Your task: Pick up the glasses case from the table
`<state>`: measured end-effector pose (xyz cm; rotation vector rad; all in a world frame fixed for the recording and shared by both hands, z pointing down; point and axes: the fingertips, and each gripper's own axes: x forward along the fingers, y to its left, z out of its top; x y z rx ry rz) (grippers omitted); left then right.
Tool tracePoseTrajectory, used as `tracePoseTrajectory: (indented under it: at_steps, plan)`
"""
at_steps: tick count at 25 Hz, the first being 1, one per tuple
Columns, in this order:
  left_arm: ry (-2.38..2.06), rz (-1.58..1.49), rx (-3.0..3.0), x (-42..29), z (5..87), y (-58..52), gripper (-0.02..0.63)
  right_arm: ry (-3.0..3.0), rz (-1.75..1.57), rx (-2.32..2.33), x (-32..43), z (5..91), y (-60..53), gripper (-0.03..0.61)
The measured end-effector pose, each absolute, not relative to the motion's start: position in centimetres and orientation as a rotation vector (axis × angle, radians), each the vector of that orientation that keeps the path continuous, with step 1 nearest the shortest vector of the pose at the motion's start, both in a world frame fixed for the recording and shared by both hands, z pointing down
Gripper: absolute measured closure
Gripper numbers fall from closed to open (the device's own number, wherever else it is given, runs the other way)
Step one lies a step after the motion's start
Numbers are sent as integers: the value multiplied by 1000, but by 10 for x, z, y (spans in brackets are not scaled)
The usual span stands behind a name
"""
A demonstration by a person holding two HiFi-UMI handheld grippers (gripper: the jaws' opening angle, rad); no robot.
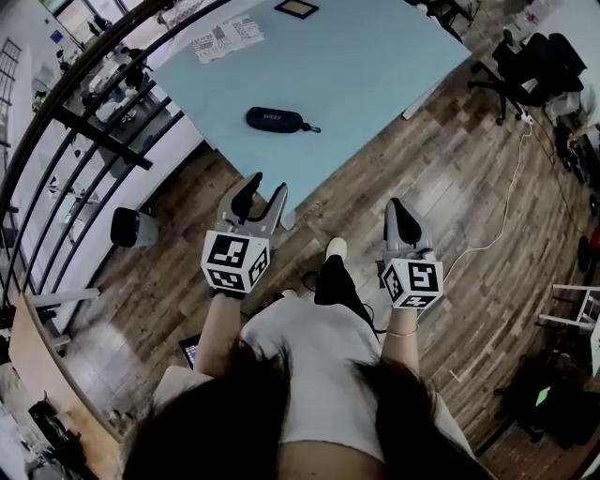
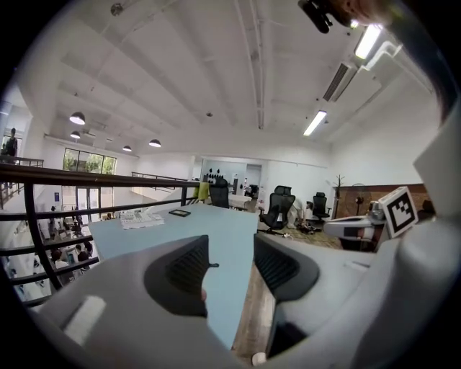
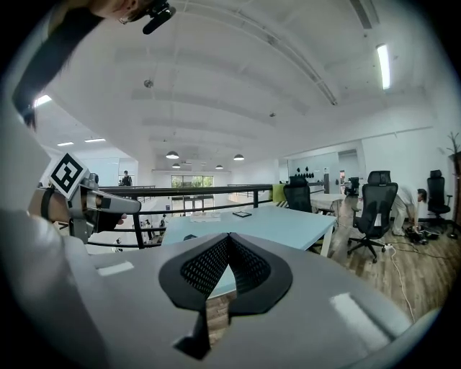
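Our left gripper (image 1: 263, 195) has its fingers released: in the left gripper view (image 2: 230, 268) the two dark pads stand apart with nothing between them, only the blue tabletop showing through the gap. Our right gripper (image 1: 399, 208) is clenched on nothing, and in the right gripper view (image 3: 227, 242) the ribbed pads meet at their tips.

Both grippers hang over the wood floor (image 1: 469, 197), just short of the near corner of the table (image 1: 375, 75) and side by side, with the right one at 3 o'clock from the left.

The glasses case (image 1: 277, 119), dark and oblong with a small zip pull at its right end, lies flat on the table, untouched and well apart from both grippers. It sits at 12 o'clock from the left gripper and at 10 o'clock from the right.

Further out, at 11 o'clock from the case, are printed sheets (image 1: 228, 39), and at 12 o'clock a dark framed square (image 1: 296, 8). A black railing (image 1: 94, 84) runs along the left.
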<state>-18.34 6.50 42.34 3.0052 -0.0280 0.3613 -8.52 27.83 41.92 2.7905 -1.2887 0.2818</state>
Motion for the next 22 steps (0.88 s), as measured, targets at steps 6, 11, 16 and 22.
tracePoseTrajectory:
  at_steps: [6, 11, 16, 22]
  plan:
    - [-135, 394, 2982, -121, 420, 56, 337, -1397, 285, 2733, -12, 409, 264, 577]
    - [-234, 413, 2981, -82, 418, 50, 314, -1504, 280, 2673, 34, 406, 252, 577]
    - [-347, 445, 2965, -58, 422, 44, 294, -1604, 277, 2615, 66, 408, 243, 577]
    - [-473, 500, 2933, -47, 431, 40, 266, -1710, 306, 2567, 91, 419, 234, 577]
